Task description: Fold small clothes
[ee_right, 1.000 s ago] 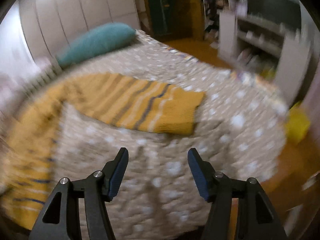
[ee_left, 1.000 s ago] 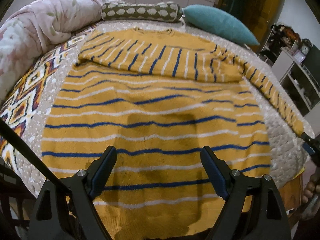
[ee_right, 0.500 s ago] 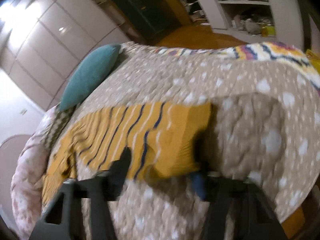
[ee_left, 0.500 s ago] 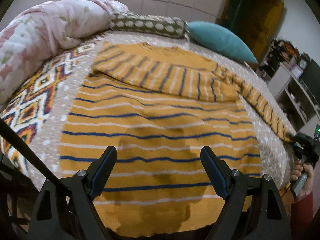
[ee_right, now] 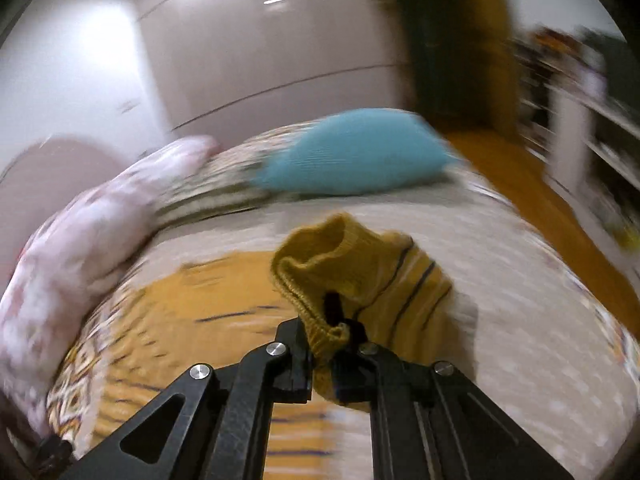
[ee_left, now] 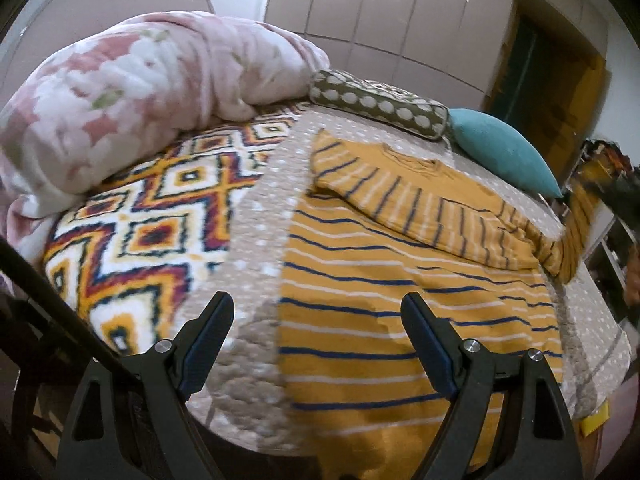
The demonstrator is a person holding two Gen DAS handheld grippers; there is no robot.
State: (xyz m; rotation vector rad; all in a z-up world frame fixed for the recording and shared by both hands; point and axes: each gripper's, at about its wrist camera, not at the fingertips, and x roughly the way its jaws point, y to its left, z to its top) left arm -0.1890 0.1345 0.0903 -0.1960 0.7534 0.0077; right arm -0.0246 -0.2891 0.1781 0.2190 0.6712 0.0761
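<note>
1. Sweater (ee_left: 404,300): mustard knit with blue and white stripes, spread flat on the bed (ee_left: 256,264), body towards the right half, hem at the near edge, collar towards the pillows at the far end.
2. One sleeve (ee_left: 404,204) already lies folded across the chest. The other sleeve's cuff (ee_right: 320,276) is off the bed, raised.
3. Right tongs (ee_right: 334,344): closed on that cuff, ribbing bunched between the jaws. View is motion-blurred, so how deep the bite goes is uncertain.
4. Left tongs (ee_left: 320,348): jaws wide apart, empty, hovering over the near edge with the sweater's left hem corner between them.
5. Handling, as judged: soft, limp, light knit; it sags from any single hold and stretches if tugged. Fuzzy surface should grip well, not slip.
6. Best holds look like the ribbed cuff and hem edges, where fabric is thicker. Pinching mid-panel would likely drag one layer and wrinkle the rest.
7. Teal pillow (ee_left: 500,152), dotted bolster (ee_left: 380,104) and pink quilt (ee_left: 132,100) sit at the far end, clear of the sweater.
</note>
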